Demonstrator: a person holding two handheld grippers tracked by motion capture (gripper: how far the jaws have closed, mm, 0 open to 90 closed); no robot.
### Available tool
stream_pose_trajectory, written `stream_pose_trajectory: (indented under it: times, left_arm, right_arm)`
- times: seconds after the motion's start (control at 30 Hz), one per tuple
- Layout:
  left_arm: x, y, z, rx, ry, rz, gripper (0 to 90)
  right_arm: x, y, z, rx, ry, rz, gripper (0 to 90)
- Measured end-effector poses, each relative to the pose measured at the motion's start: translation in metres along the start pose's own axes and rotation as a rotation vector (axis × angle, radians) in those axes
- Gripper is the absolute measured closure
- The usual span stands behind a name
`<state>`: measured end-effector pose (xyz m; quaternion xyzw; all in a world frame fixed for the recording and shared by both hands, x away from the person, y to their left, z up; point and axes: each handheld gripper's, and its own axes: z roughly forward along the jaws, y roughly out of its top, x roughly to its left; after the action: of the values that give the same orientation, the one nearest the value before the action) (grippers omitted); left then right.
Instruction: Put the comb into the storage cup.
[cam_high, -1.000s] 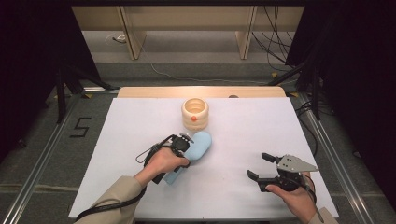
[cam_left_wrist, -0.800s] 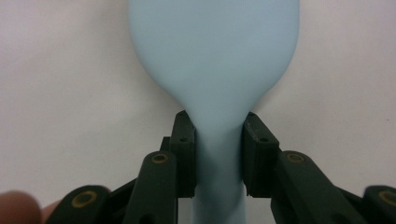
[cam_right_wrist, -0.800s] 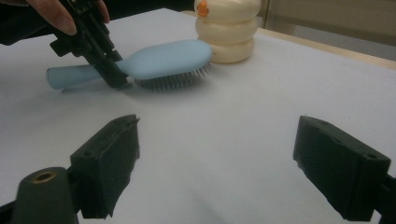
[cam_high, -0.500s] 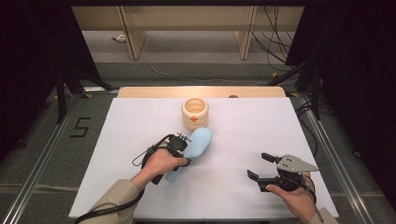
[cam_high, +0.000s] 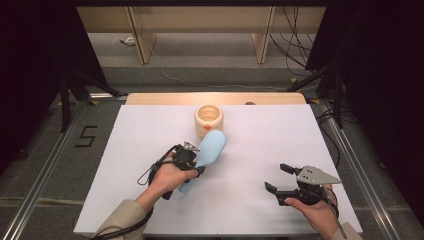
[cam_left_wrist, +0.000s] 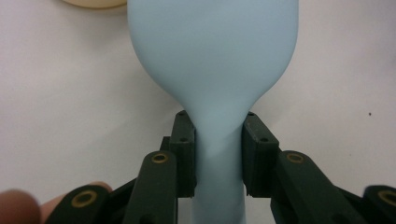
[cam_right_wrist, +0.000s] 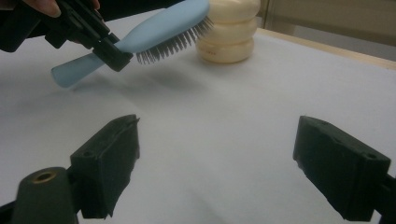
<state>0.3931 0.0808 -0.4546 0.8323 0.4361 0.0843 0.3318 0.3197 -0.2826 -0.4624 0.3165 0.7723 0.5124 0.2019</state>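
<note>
- Left gripper (cam_high: 196, 161): forearm reaching in from lower left, jaws clamped, pointing forward.
- Right gripper (cam_high: 280, 178): resting low in hand, jaws spread wide, aimed left.

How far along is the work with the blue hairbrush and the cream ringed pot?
Done: the left gripper has clamped the blue hairbrush at its neck and lifted it, bristles down. In hand: carrying it beside the cream pot. Left: setting it down; the right gripper is open and idle.

A white table (cam_high: 150, 130) is set on a grey floor (cam_high: 45, 150). Beyond the table, wooden furniture legs (cam_high: 137, 35) are seen, with cables (cam_high: 295, 45) trailing; darkness is found at both sides.
</note>
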Motion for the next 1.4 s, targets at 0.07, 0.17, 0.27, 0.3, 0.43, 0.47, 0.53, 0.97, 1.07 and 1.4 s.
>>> stream_pose_trajectory:
  times: [0.07,0.17,0.27,0.3,0.43,0.47,0.53,0.97,1.07,1.4]
  left_arm:
    - [-0.001,-0.001,-0.001,-0.03,0.002,-0.014,69.4]
    - [-0.003,-0.003,-0.002,-0.066,-0.005,-0.028,69.4]
    - [-0.005,-0.004,-0.002,-0.088,-0.005,-0.028,69.4]
    - [-0.005,-0.004,-0.003,-0.091,-0.005,-0.026,69.4]
    - [-0.008,-0.004,-0.003,-0.132,-0.006,-0.024,69.4]
    - [-0.01,-0.004,-0.003,-0.149,-0.006,-0.024,69.4]
    - [-0.011,-0.004,-0.004,-0.165,-0.007,-0.02,69.4]
    - [-0.02,-0.002,-0.008,-0.27,-0.039,-0.007,69.4]
    - [-0.021,-0.001,-0.009,-0.285,-0.041,-0.005,69.4]
    - [-0.025,-0.001,-0.008,-0.311,-0.043,-0.004,69.4]
  right_arm:
    - [0.0,0.0,0.0,0.001,0.001,-0.001,15.5]
    - [0.0,0.0,0.0,-0.002,0.004,-0.005,15.4]
    - [0.0,0.0,0.0,-0.003,0.004,-0.004,15.5]
    - [0.0,0.0,0.0,-0.002,0.004,-0.003,15.4]
    - [0.0,0.0,-0.001,-0.004,0.004,-0.005,15.4]
    - [0.0,0.0,-0.001,-0.004,0.003,-0.005,15.4]
    - [0.0,0.0,-0.001,-0.002,0.002,-0.007,15.4]
    - [0.002,0.002,0.001,-0.008,-0.003,-0.003,15.2]
    - [0.003,0.003,0.002,-0.009,-0.005,-0.003,15.0]
    - [0.01,0.006,0.008,-0.019,0.007,-0.001,14.9]
